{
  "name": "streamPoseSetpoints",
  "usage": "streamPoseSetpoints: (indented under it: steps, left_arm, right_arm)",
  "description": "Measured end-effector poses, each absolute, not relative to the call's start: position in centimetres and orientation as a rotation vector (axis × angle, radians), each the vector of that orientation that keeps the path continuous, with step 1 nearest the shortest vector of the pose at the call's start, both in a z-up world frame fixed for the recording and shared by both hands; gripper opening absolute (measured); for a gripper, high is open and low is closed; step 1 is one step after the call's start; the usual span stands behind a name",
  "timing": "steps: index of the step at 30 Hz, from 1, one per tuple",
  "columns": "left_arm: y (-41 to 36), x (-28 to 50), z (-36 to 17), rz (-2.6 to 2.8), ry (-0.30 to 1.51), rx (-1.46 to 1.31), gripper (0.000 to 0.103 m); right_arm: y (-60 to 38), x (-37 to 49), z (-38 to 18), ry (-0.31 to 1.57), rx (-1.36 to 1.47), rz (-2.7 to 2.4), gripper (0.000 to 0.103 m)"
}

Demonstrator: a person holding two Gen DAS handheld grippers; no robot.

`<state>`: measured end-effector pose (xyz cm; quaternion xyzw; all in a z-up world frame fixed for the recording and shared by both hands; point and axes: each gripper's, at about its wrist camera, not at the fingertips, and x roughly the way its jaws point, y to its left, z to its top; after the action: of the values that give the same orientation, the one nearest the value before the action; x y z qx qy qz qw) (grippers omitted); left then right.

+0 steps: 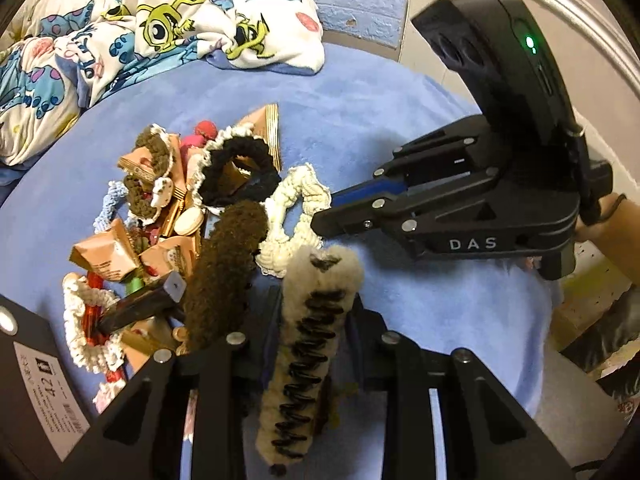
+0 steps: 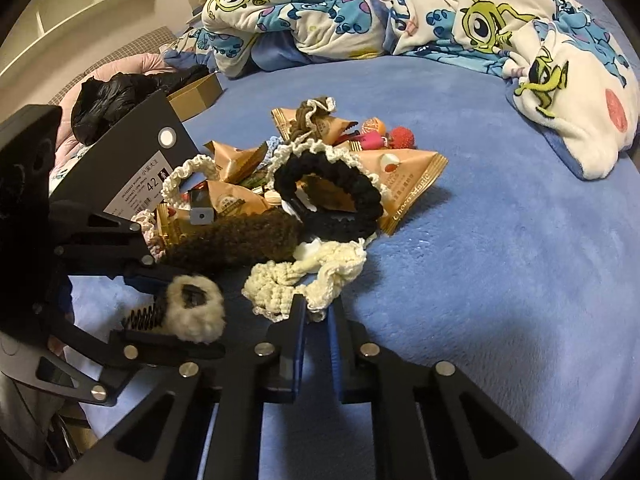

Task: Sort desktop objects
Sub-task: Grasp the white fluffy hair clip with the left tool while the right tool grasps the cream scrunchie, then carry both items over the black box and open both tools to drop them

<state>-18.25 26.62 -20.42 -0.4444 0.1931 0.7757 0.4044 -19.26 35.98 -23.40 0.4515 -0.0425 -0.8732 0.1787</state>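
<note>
Nearest the lens, your left claw [image 1: 316,304] was clamped on the cream fuzzy hair clip [image 1: 308,344], lifted just clear of the heap. Your right claw [image 2: 318,312] was nearly closed, its tips pinching the edge of the cream scrunchie [image 2: 308,270] lying on the blue bed [image 2: 500,260]. Behind it sat the black scrunchie [image 2: 332,196], the brown fuzzy clip [image 2: 236,240] and the snack packets [image 2: 404,184]. Lifting the scrunchie straight up and slowly would probably have kept it from dragging its neighbours along
</note>
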Motion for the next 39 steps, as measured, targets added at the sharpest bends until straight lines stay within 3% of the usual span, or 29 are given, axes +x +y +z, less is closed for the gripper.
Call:
streamPoseSetpoints:
  steps: [13, 39]
  left_arm:
    - [24.1, -16.8, -15.5, 2.012, 0.390, -1.079, 0.028]
    - [11.1, -16.4, -3.3, 2.267, 0.282, -0.999, 0.028]
  right_arm:
    - [36.4, -16.3, -18.4, -0.126, 1.198, -2.539, 0.008]
    - [23.8, -14.7, -7.2, 0.239, 1.009, -2.491, 0.008]
